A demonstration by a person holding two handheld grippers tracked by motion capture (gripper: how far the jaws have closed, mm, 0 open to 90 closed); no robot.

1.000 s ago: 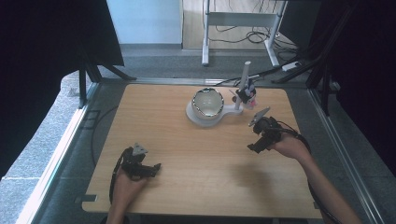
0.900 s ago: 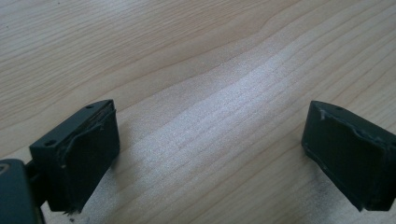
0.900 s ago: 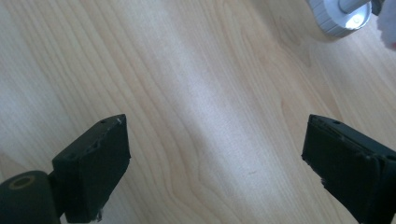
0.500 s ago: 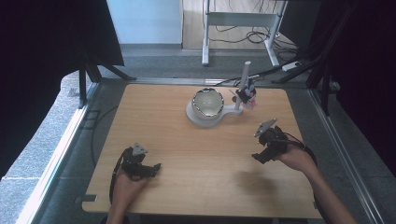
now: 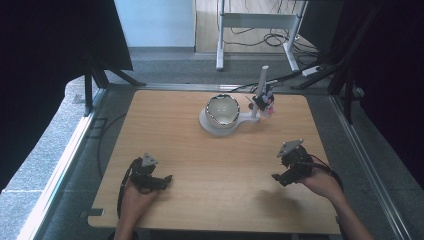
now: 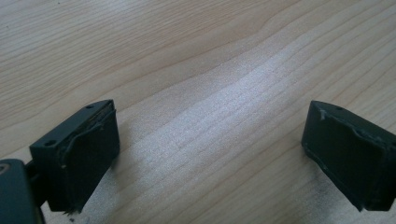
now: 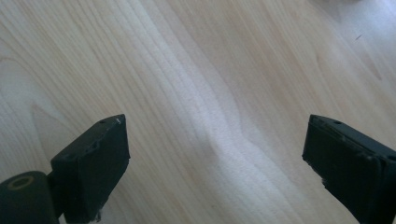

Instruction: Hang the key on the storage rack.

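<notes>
A wooden table (image 5: 200,195) stands on grey floor (image 5: 45,165), cables (image 5: 260,35) beyond.

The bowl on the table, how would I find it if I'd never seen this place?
Look at the wooden table, toward its far edge, a little right of the middle. There a white stand with an upright post carries the bowl. It is the round, hollow thing with a dark speckled rim.

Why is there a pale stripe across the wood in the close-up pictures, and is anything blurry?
Left gripper view: the stripe on the table is light glare, and the fingers look soft. Right gripper view: same glare. High view: sharp, dark surroundings, a faint shadow beside the right gripper.
</notes>
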